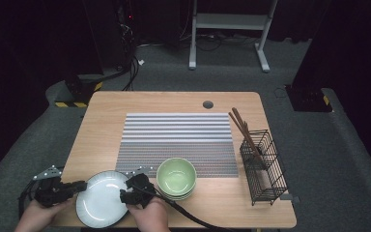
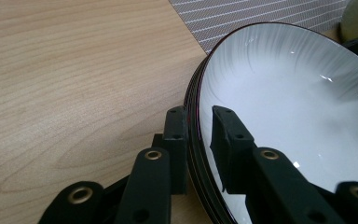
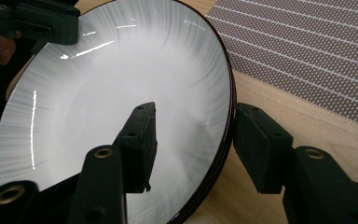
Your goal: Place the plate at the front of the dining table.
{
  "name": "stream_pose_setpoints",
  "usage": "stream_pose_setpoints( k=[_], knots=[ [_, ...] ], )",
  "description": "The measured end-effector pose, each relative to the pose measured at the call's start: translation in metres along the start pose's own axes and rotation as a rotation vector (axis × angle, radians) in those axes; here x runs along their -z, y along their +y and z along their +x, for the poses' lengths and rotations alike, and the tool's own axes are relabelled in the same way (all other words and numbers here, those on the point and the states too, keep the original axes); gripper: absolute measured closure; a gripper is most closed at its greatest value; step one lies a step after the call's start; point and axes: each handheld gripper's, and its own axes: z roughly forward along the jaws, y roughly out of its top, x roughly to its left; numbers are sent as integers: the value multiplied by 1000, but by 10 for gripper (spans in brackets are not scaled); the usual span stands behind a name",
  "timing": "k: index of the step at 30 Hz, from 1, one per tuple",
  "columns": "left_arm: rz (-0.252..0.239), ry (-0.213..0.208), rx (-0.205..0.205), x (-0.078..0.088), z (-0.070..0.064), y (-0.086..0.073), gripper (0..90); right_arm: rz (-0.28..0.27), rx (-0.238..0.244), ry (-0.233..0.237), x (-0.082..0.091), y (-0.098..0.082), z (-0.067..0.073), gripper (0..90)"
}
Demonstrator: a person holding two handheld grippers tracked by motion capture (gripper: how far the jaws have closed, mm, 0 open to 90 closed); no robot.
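At the near left corner of the wooden surface point(image 1: 101, 104), the left gripper point(image 1: 81, 186) is clamped on the left rim of the white plate point(image 1: 101, 198), one jaw under the dark outer edge and one on the pale inside, which looks like a hold meant to steady the plate from that side. In the left gripper view the plate point(image 2: 279, 88) seems to be the top one of a small stack, judging by the ridged edges below its rim. On the plate's opposite rim the right gripper point(image 1: 127, 195) straddles the edge with its jaws apart: in the right gripper view the outer pad stands just clear of the rim, so it grips nothing. Just right of the plate sits a green bowl point(image 1: 176, 176) on the near edge of the striped placemat point(image 1: 178, 133), and farther right a wire basket point(image 1: 263, 166) holds brown chopsticks point(image 1: 244, 130), kept well apart from the work
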Motion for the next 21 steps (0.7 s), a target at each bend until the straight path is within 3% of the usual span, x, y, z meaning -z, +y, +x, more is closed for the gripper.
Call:
stream_pose_setpoints(
  k=[2,7,8,13,21],
  knots=[
    [7,-1,5,-2,1,-1,753,6,4,5,0,1,-1,488],
    [14,10,-15,-3,-1,0,749,14,-45,21,0,3,-2,460],
    [15,12,-13,-3,-2,0,748,20,-77,38,0,4,-2,412],
    [17,20,-21,-3,-3,1,749,33,-128,44,0,6,-5,452],
    [15,32,-36,-4,-4,1,750,37,-169,47,-1,8,-7,474]
  ],
)
